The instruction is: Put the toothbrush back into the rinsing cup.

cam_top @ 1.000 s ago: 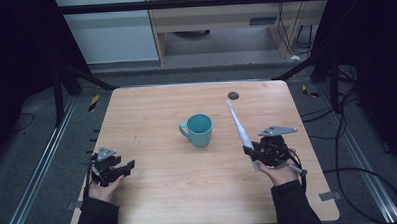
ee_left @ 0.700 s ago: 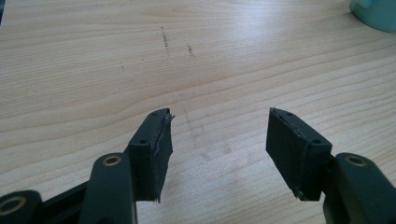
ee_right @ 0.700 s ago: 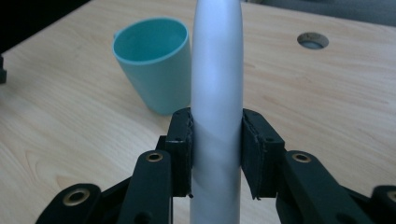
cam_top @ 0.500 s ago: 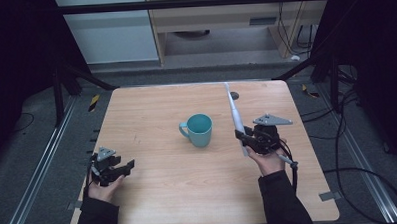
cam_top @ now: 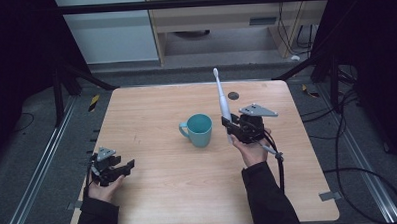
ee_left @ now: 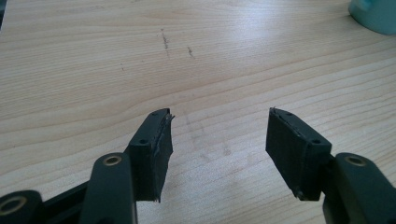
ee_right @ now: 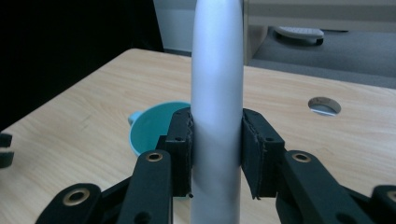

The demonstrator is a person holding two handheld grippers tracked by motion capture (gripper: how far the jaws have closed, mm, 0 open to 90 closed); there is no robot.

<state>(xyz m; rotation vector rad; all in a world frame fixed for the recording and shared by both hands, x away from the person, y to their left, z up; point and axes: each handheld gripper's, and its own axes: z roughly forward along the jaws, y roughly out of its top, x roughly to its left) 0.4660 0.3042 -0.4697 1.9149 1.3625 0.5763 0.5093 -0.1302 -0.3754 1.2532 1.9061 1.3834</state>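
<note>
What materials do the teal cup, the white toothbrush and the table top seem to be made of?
The teal cup: probably glazed ceramic or plastic, since its colour is even and smooth; the look leaves this open. The toothbrush, held in the right gripper: likely matte white plastic, with a smooth body and soft shading. The table top: light wood or wood-look laminate, with visible grain lines and small scuff marks.

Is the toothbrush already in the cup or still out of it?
Out. The right tool holds the toothbrush nearly upright beside the teal cup, brush end up, its handle clamped between both jaws.
</note>
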